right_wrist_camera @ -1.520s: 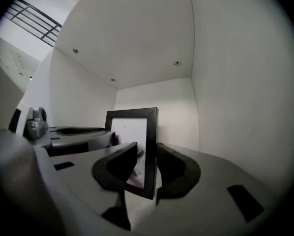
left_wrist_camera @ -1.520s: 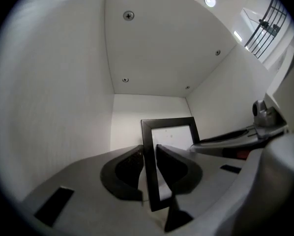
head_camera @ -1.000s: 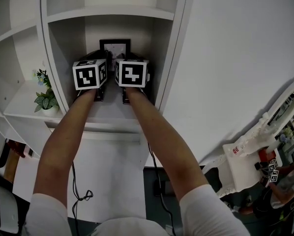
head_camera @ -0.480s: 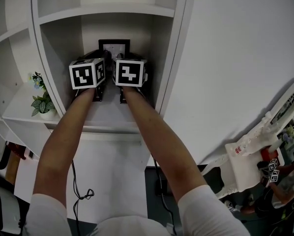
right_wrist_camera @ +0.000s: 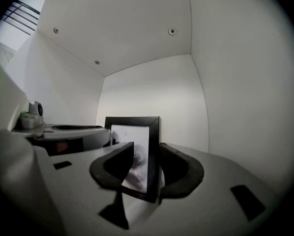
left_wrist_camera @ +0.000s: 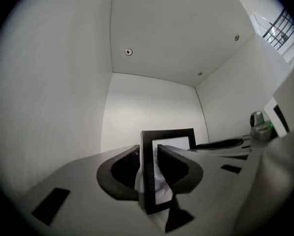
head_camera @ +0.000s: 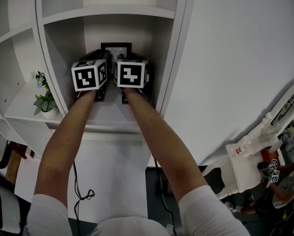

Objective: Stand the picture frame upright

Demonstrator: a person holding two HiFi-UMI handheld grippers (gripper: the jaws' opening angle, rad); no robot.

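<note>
A black picture frame [head_camera: 116, 48] stands upright at the back of a white shelf cubby, close to its rear wall. Both grippers reach level into the cubby, their marker cubes side by side. My left gripper [head_camera: 102, 58] is shut on the frame's left border [left_wrist_camera: 148, 176], one pad on each face. My right gripper [right_wrist_camera: 147, 151] straddles the frame's right border [right_wrist_camera: 153, 146]. Its jaws have just been opening and now stand slightly off the frame. From the head view the cubes hide the fingertips and the frame's lower part.
The cubby's side walls [head_camera: 162, 58] and the shelf above [head_camera: 107, 14] close in on both hands. A small potted plant [head_camera: 44, 102] sits on the shelf to the left. White furniture [head_camera: 245, 161] stands at lower right and a cable [head_camera: 83, 195] lies on the floor.
Both hands and the frame stay where they were. Only the head view has shifted a little.
</note>
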